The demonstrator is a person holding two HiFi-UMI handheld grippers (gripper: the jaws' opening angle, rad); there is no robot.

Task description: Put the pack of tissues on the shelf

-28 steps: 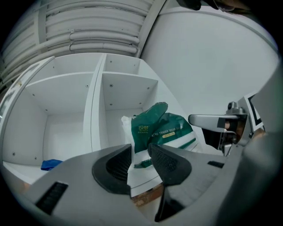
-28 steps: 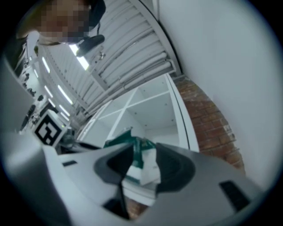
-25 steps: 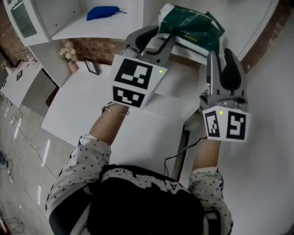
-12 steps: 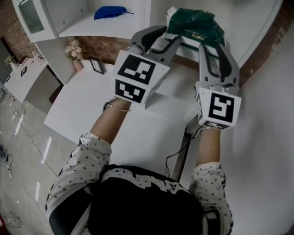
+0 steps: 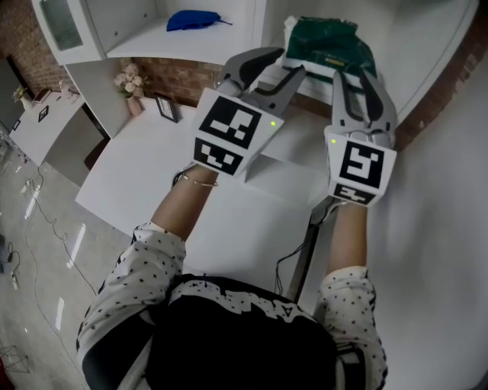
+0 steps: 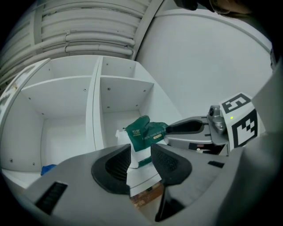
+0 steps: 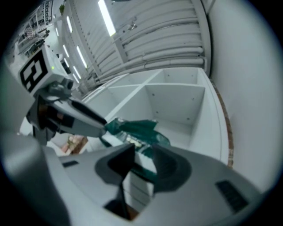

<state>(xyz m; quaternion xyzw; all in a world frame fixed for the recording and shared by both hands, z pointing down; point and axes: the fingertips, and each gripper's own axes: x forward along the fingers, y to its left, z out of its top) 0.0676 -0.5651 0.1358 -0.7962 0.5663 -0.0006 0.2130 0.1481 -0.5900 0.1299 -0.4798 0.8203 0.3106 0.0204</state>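
The green-and-white pack of tissues (image 5: pixel 326 42) (image 6: pixel 146 132) (image 7: pixel 137 132) lies on the front ledge of the white shelf (image 5: pixel 427 46), in its right compartment. My left gripper (image 5: pixel 282 61) is open; its fingertips (image 7: pixel 102 128) reach the pack's left end, and the pack shows beyond the gap in the left gripper view. My right gripper (image 5: pixel 356 74) stands just to the right, pointing at the pack's near side. Its jaws have just been closing but remain apart; the pack sits at their tips, and the pads are not pressing on it.
A blue cloth (image 5: pixel 191 19) (image 6: pixel 48 169) lies in the left shelf compartment. A small flower vase (image 5: pixel 131 80) and a picture frame (image 5: pixel 166 110) stand at the back of the white table (image 5: pixel 152 183). A cable (image 5: pixel 293 259) hangs at the table's right edge.
My right gripper has moved left toward the pack and rolled, so its marker cube now faces the head camera. The left gripper has kept its place at the pack's left end.
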